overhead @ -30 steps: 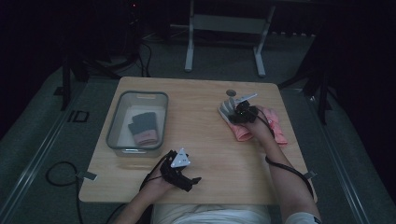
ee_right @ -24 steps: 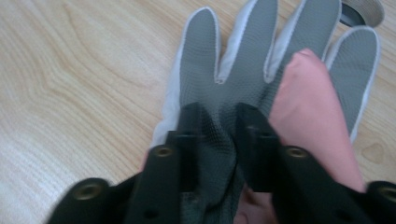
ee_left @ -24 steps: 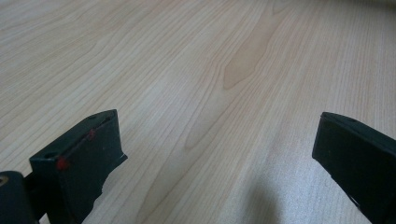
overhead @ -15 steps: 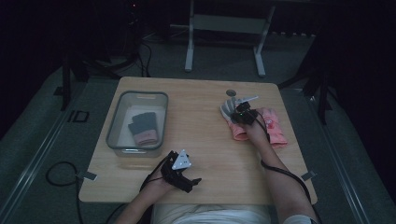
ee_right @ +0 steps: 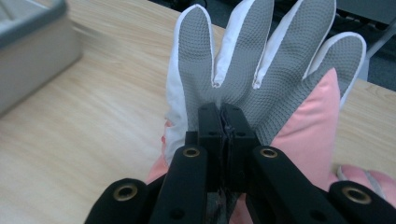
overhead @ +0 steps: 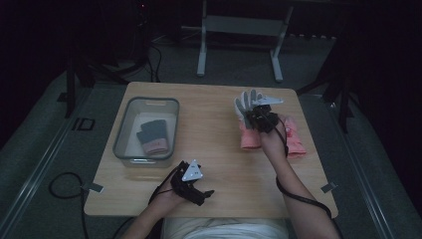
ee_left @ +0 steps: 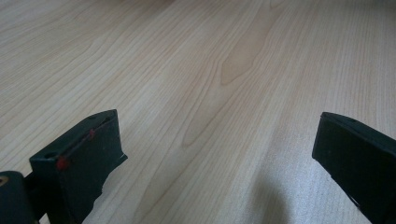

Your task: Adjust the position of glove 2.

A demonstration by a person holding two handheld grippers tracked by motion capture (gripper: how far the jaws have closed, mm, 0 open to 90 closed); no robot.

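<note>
My right gripper [ee_right: 223, 112] is shut on a glove [ee_right: 261, 60] with a grey dotted palm, white edges and a pink cuff, pinching it at the palm. The glove [overhead: 245, 103] hangs from that gripper [overhead: 255, 117] a little above the right side of the table, fingers up and pink cuff [overhead: 249, 139] trailing down. A second pink glove [overhead: 294, 138] lies on the table just right of my hand. My left gripper [overhead: 201, 194] rests near the front edge. Its jaws [ee_left: 219, 158] stand wide open over bare wood.
A clear plastic bin [overhead: 122, 130] stands on the left half of the wooden table [overhead: 209, 124], holding a dark grey glove with a pink cuff [overhead: 152, 137]. Its corner [ee_right: 32, 42] shows left of the held glove. A metal stand [overhead: 239, 25] is on the floor beyond.
My right hand has risen with the grey-and-white glove, which now hangs off the table. The left hand has stayed in place.
</note>
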